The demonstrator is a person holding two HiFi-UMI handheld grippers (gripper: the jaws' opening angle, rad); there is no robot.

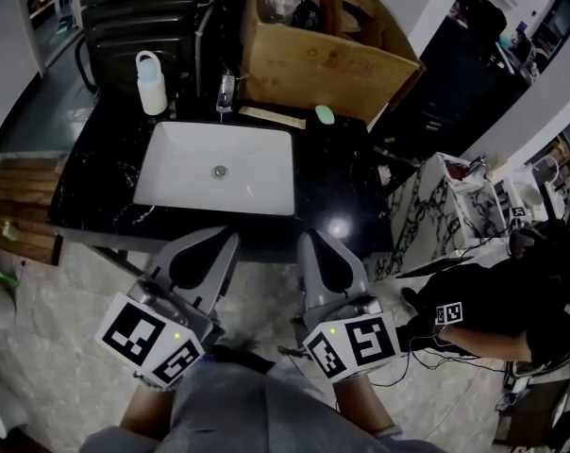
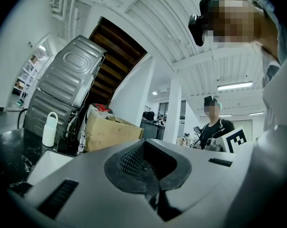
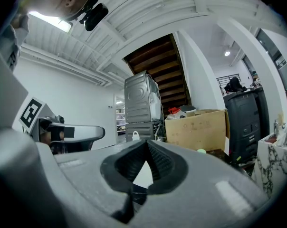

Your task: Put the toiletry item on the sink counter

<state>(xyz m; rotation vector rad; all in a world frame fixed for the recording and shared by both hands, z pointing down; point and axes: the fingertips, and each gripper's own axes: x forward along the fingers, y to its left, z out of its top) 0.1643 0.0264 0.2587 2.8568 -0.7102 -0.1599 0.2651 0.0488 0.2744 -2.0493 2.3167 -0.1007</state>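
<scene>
A black marble sink counter holds a white basin. At its back stand a white bottle with a loop handle, a faucet, a long pale stick-like item and a small green soap-like piece. My left gripper and right gripper hover side by side at the counter's front edge, pointing level toward the basin. Both are shut with nothing between the jaws.
An open cardboard box full of items sits at the counter's back right. A marble-patterned cabinet stands right of the counter. Another person with a marker cube is at the far right. A grey appliance rises behind the bottle.
</scene>
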